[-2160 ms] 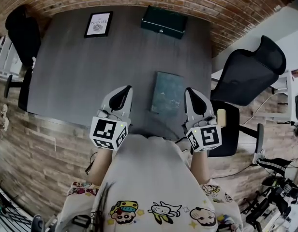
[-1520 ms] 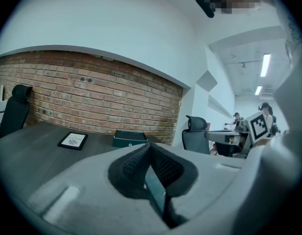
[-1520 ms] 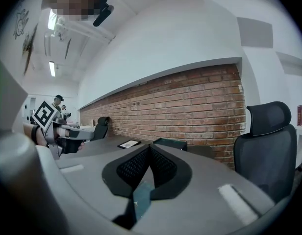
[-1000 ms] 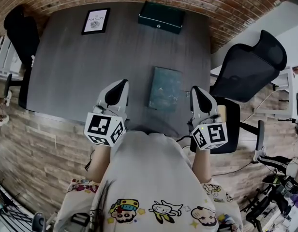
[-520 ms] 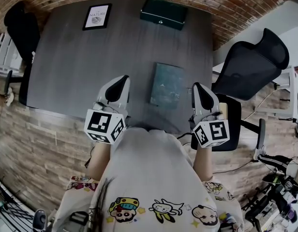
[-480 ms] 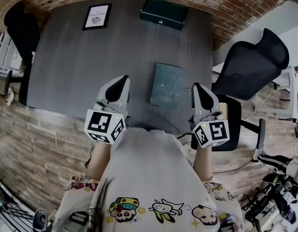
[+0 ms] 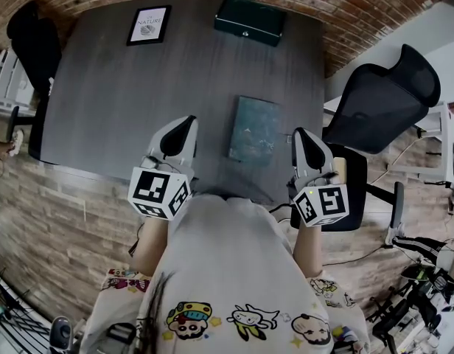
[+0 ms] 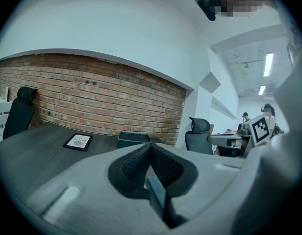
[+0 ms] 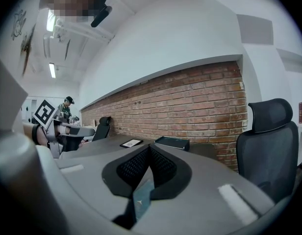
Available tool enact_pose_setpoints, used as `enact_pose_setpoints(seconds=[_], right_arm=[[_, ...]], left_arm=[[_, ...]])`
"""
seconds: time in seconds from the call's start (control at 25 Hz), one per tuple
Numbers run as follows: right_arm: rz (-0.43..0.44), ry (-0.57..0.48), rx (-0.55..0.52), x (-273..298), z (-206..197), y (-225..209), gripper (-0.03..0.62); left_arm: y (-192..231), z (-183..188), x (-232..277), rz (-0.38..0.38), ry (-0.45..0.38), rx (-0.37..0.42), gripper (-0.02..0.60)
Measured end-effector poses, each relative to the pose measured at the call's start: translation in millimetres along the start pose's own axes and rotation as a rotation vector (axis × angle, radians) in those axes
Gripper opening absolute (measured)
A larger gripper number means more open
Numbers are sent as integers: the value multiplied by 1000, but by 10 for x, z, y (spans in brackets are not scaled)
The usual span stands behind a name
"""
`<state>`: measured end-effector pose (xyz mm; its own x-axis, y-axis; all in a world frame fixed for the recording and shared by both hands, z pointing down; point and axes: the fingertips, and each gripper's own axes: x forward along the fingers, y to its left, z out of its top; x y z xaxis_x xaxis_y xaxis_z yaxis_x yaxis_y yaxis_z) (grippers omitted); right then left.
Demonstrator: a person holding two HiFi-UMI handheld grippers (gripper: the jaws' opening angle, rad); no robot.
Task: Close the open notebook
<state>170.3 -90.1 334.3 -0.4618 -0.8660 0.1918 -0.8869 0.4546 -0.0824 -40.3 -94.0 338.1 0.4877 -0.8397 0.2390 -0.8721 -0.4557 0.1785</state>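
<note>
**A:** Overhead, where does the notebook (image 7: 255,130) lie?

**B:** Flat on the table (image 7: 124,87), apparently already closed, with its long axis running away from the person. The left gripper (image 7: 183,127) and right gripper (image 7: 300,139) flank it, the right nearer.

**A:** And the left gripper view, then the right?

**B:** Jaws together in each, holding nothing.

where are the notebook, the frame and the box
notebook (image 7: 255,130), head view, middle of its cover
frame (image 7: 148,26), head view, middle of the print
box (image 7: 250,20), head view, middle of its lid
</note>
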Motion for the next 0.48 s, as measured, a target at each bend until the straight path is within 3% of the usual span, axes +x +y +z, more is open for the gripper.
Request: enact_pose_setpoints(seconds=[0.48], right_arm=[[7, 0, -1, -43, -44, 19, 6]], left_arm=[[2, -52, -56, 6, 7, -3, -2]])
